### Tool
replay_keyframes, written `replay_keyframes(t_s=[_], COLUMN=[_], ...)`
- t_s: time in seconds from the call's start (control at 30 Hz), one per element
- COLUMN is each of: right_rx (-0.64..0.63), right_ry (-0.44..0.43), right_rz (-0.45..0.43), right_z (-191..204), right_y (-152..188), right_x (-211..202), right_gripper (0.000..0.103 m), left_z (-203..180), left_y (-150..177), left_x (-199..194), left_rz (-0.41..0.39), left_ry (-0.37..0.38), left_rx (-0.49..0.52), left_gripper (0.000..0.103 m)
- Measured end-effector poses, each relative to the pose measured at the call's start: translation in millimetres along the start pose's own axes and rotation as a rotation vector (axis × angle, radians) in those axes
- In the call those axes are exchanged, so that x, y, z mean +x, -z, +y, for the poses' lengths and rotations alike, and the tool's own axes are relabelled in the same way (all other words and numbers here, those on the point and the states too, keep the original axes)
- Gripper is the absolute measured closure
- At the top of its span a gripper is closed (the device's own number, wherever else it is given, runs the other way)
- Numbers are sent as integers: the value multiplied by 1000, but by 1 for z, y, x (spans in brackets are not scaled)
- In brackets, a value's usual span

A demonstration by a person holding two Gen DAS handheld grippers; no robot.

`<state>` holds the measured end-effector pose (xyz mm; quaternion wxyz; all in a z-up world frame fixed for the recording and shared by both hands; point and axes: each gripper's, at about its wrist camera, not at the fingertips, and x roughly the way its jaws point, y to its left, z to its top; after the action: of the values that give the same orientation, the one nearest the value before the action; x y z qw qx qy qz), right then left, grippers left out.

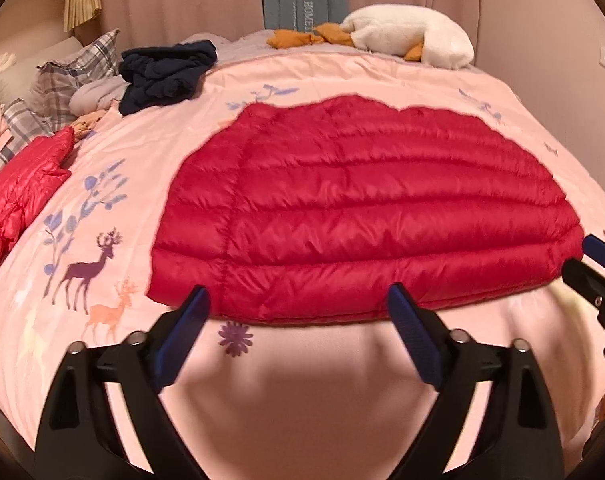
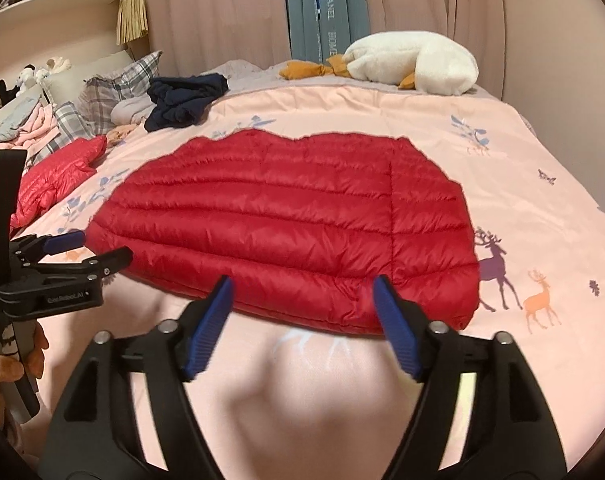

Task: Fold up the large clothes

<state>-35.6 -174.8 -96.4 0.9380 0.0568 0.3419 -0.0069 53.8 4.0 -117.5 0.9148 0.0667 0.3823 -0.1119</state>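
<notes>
step: next fold judged due | red down jacket (image 1: 366, 208) lies flat, folded, mid-bed on pink duvet (image 1: 302, 380) | left gripper (image 1: 298, 300) and right gripper (image 2: 302, 290) are spread wide, nothing held, at near hem | advice: hem corners to be pinched together, lifted evenly.

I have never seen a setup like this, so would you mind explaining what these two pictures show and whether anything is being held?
There is no robot here: a person holds a two-finger clamp in each hand, and each clamp carries a wide-angle camera looking along its fingers. One picture is from the left gripper, the other from the right gripper; the right-hand view also shows the left one from the side, with the person's hand on its handle. Both stand open and hold nothing. In front of them a red puffer jacket lies flat on a pink bedspread printed with deer. Further back are a dark blue garment, plaid pillows, another red quilted piece and a white plush goose.
</notes>
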Motion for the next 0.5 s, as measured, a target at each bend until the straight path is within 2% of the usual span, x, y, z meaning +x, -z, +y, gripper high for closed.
replay_keyframes(t_s=[0.03, 0.1, 0.13, 0.33, 0.5], right_rx=[1, 6, 10, 60, 78], right_ry=[3, 5, 3, 42, 65], right_rz=[-5, -13, -16, 6, 10], right_z=[0, 1, 1, -2, -2], right_y=[-2, -6, -8, -18, -25], right_x=[-4, -11, -15, -29, -45], right_gripper=[18, 6, 3, 2, 2], left_z=[1, 3, 4, 10, 14], left_y=[-2, -7, -10, -20, -24], left_x=[-5, -18, -22, -49, -68], left_rz=[-11, -37, -42, -63, -72], left_ry=[2, 6, 6, -28, 1], left_rx=[-2, -7, -8, -42, -81], left_gripper=[3, 3, 2, 1, 1])
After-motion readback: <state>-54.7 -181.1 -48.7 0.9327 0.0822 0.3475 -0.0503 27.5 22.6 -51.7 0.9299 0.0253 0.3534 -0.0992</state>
